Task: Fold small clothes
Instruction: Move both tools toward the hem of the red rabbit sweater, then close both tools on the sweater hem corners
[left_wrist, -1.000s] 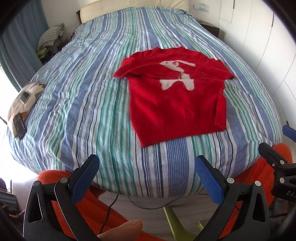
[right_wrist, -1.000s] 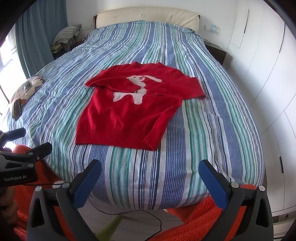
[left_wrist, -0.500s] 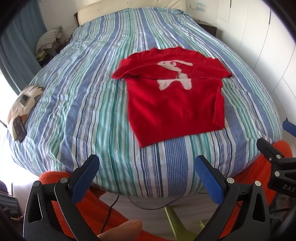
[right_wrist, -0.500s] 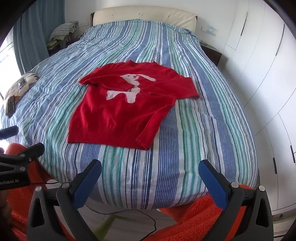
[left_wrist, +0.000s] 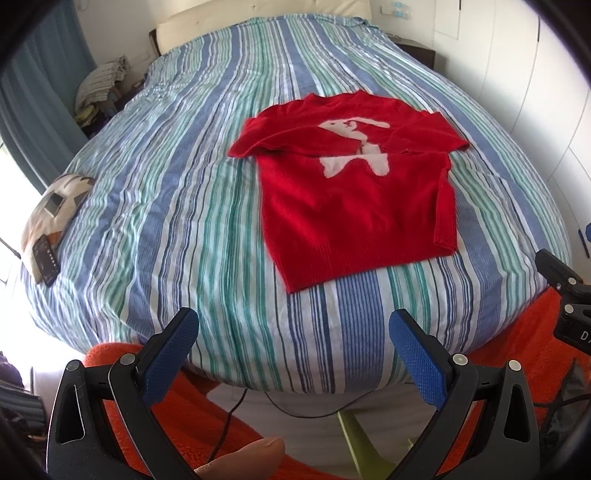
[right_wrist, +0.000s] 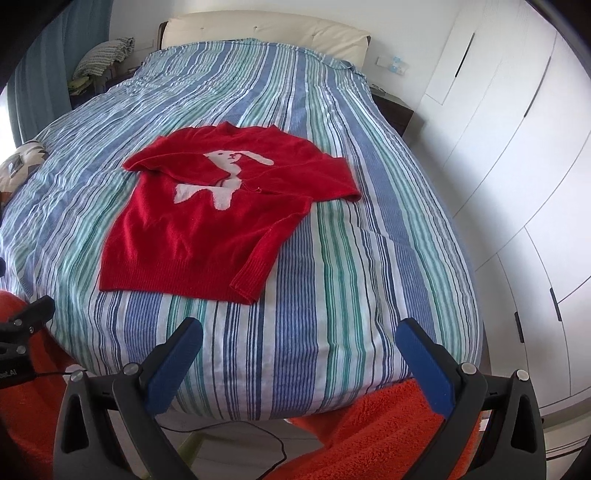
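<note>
Left wrist view: we hold our left gripper (left_wrist: 293, 328) spread wide and empty, short of the foot of the bed (left_wrist: 177, 177). On the striped cover lies the red sweater (left_wrist: 354, 199), front up with a pale rabbit figure (left_wrist: 354, 147), its right sleeve folded down along the body and its left sleeve tucked in near the shoulder (the cuff is hidden). Right wrist view shows our right gripper (right_wrist: 299, 338) likewise spread and empty, near the bed's foot, well short of the sweater's hem (right_wrist: 166, 284). A cushion (left_wrist: 55, 210) sits at the bed's left edge.

Sweater (left_wrist: 354, 195) lies on bed (left_wrist: 184, 192), beyond both tools.
</note>
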